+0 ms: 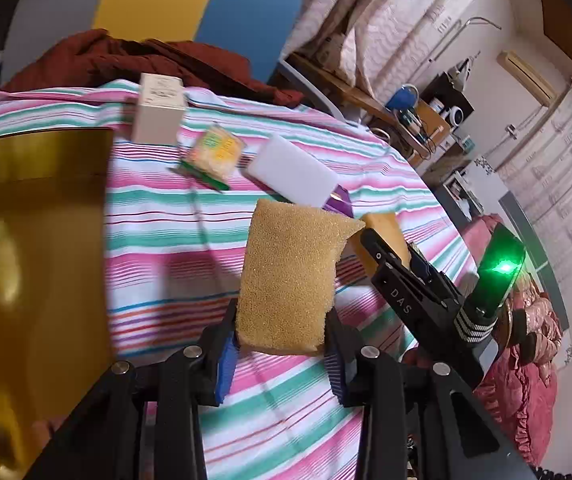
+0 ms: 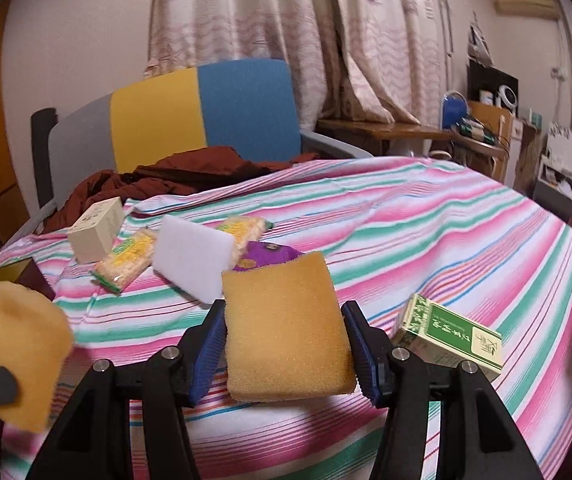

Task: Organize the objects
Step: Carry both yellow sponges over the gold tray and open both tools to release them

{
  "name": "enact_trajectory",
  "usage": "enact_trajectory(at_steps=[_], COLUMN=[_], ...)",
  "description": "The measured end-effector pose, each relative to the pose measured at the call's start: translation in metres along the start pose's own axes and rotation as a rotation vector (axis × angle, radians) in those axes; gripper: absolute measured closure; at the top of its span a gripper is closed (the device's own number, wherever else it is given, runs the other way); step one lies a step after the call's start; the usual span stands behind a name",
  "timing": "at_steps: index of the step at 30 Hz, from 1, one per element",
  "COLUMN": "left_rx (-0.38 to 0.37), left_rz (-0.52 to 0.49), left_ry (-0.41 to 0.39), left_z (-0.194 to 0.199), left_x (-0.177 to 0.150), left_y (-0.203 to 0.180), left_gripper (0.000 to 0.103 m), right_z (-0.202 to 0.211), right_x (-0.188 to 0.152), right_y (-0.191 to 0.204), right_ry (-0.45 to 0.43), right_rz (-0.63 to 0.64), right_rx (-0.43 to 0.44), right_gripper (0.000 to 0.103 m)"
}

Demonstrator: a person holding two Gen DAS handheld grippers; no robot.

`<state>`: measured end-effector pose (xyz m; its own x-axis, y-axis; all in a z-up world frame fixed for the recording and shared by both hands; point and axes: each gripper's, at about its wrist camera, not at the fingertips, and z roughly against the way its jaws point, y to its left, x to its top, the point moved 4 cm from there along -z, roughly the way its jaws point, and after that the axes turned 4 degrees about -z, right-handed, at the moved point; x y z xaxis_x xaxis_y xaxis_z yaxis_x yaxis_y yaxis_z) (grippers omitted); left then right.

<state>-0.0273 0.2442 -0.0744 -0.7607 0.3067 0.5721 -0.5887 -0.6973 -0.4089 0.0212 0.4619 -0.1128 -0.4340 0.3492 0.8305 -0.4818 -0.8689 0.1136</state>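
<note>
A: What is held by each tool?

B: A tan sponge (image 1: 292,276) is clamped between the blue pads of the left tool (image 1: 281,354) and carried clear of the striped cloth (image 1: 157,240). A second tan sponge (image 2: 286,328) is pinched in the same way by the right tool (image 2: 286,354). Both are gripped by the lower edge, so most of each block is left standing free, presumably for an easy drop.

A: Where are the sponges being taken?

B: A gold box (image 1: 37,240) is seen just left of the left tool, with something white and crinkled inside. It is judged to be the collection point; that cannot be confirmed.

A: What is left on the cloth?

B: A white foam block (image 2: 191,258), two snack packets (image 2: 127,258) (image 2: 245,230), a cream carton (image 2: 95,228) and a purple packet (image 2: 263,258) are clustered together. A green tea box (image 2: 450,338) lies apart, near the right tool. Whether a tabletop lies beneath the cloth cannot be told.
</note>
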Motion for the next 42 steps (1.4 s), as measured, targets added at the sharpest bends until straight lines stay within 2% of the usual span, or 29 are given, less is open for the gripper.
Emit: enact_trajectory(at_steps=[3,10,16,23,27,32,38,39,40,42], left_rx=[0.012,0.044,0.091,0.170,0.212,0.250,0.283,0.291,0.305,0.336], left_rz=[0.022,0.085,0.181,0.260,0.314,0.369,0.383,0.395,0.403,0.407], left_ry=[-0.028,-0.101,-0.170,-0.232,-0.228,-0.190,-0.128,-0.104,-0.091,-0.081], left_z=[0.018,0.056,0.092,0.129,0.140,0.143,0.139,0.135,0.134,0.136], left_x=[-0.002,-0.002,0.000,0.003,0.000,-0.007,-0.014,-0.015,-0.015,-0.016], left_y=[0.014,0.050,0.099,0.154,0.191,0.224,0.243,0.246,0.247,0.248], left_gripper=[0.066,0.066,0.066,0.066,0.066,0.066,0.065,0.064,0.063,0.054], right_z=[0.005,0.025,0.054,0.074,0.075,0.065,0.044,0.041,0.037,0.036], right_x=[-0.002,-0.006,0.002,0.004,-0.005,-0.022,-0.034,-0.034,-0.036,-0.035], right_y=[0.010,0.042,0.099,0.179,0.222,0.266,0.294,0.298,0.301,0.303], right_ry=[0.016,0.063,0.071,0.159,0.231,0.346,0.437,0.439,0.453,0.453], right_rz=[0.020,-0.031,-0.002,0.068,0.107,0.159,0.095,0.087,0.070,0.042], right_rx=[0.022,0.146,0.296,0.461,0.524,0.552,0.580,0.579,0.588,0.603], right_gripper=[0.045,0.045,0.045,0.045,0.045,0.045,0.043,0.041,0.033,0.023])
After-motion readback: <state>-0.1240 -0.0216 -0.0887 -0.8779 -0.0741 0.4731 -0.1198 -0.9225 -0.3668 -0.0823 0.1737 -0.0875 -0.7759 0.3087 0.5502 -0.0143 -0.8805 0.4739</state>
